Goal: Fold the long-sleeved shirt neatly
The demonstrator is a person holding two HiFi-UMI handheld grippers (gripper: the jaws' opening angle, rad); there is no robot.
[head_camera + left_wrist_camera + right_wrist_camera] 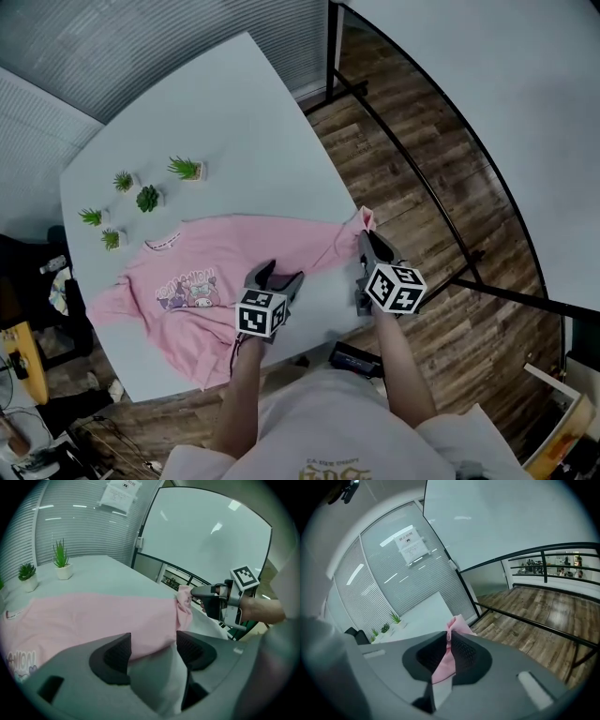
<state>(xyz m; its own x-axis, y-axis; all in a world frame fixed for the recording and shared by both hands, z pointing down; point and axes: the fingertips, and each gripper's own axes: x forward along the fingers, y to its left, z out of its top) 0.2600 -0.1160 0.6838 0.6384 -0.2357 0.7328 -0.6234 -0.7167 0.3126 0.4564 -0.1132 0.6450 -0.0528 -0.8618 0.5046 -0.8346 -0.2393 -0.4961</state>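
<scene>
**Pink shirt on the table, one sleeve pinched**

From above, the pink shirt [187, 281] lies spread flat on the white table [234, 112], picture side up, close to the person's edge. Four little plants [148, 198] stand just past its collar. The left claw [281, 276] is over the shirt's near edge. The right claw [367, 240] is at the tip of the sleeve [339, 242], by the table's corner.

The left claw's own view shows its jaws wide apart. The shirt's edge sits between them, not squeezed.

The right claw's own view shows its jaws closed tight on the sleeve end, which pokes up past them.
</scene>
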